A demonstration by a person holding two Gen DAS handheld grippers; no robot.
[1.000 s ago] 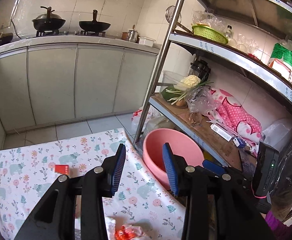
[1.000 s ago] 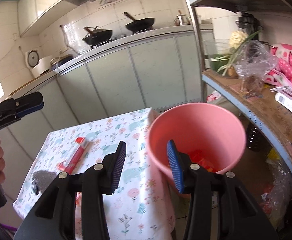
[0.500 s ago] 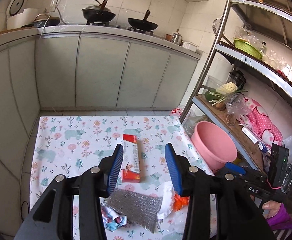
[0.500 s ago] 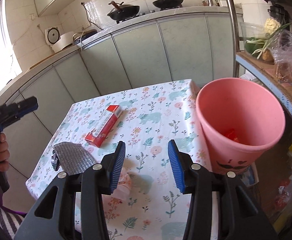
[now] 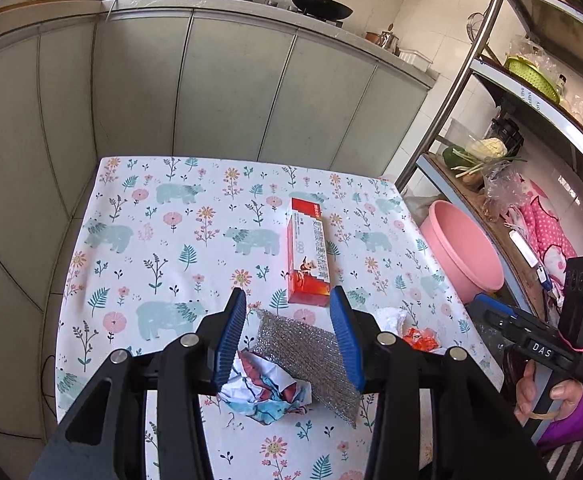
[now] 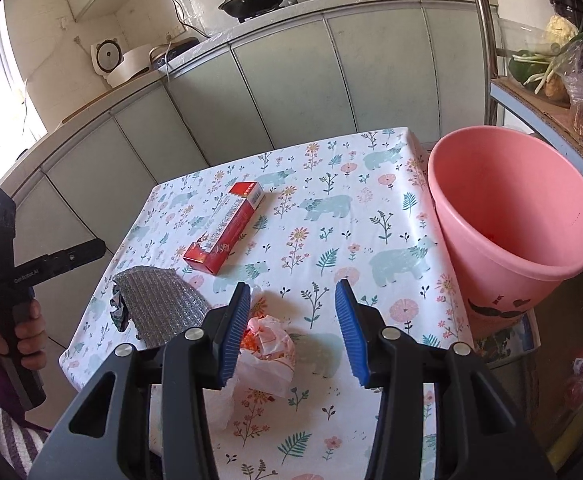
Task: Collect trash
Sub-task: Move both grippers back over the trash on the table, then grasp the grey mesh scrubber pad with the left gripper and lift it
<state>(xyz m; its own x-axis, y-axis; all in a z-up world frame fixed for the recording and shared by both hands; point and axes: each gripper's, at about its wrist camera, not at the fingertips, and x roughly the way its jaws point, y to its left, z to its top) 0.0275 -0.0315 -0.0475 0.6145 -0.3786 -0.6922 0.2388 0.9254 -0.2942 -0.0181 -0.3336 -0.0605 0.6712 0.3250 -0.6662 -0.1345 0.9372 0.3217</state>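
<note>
On the floral tablecloth (image 5: 163, 216) lie a red carton (image 5: 307, 256), a silver foil bag (image 5: 311, 356), a crumpled printed paper (image 5: 265, 390) and a white-orange plastic wrapper (image 5: 413, 334). My left gripper (image 5: 289, 336) hovers open and empty above the foil bag and the paper. My right gripper (image 6: 293, 332) is open and empty too, just above the wrapper (image 6: 269, 346), which shows past its left finger. The carton (image 6: 223, 232) and foil bag (image 6: 159, 304) lie to its left. A pink bucket (image 6: 511, 216) stands off the table's right edge.
Grey cabinets (image 5: 227, 88) with pans on the counter run behind the table. A metal shelf rack (image 5: 503, 184) with vegetables and bags stands right of the bucket (image 5: 463, 252). A hand holds each gripper at the table's near corners.
My left gripper has swung from the bucket and shelf to the table and sunk over the foil bag. My right gripper has come away from the bucket to above the wrapper.
</note>
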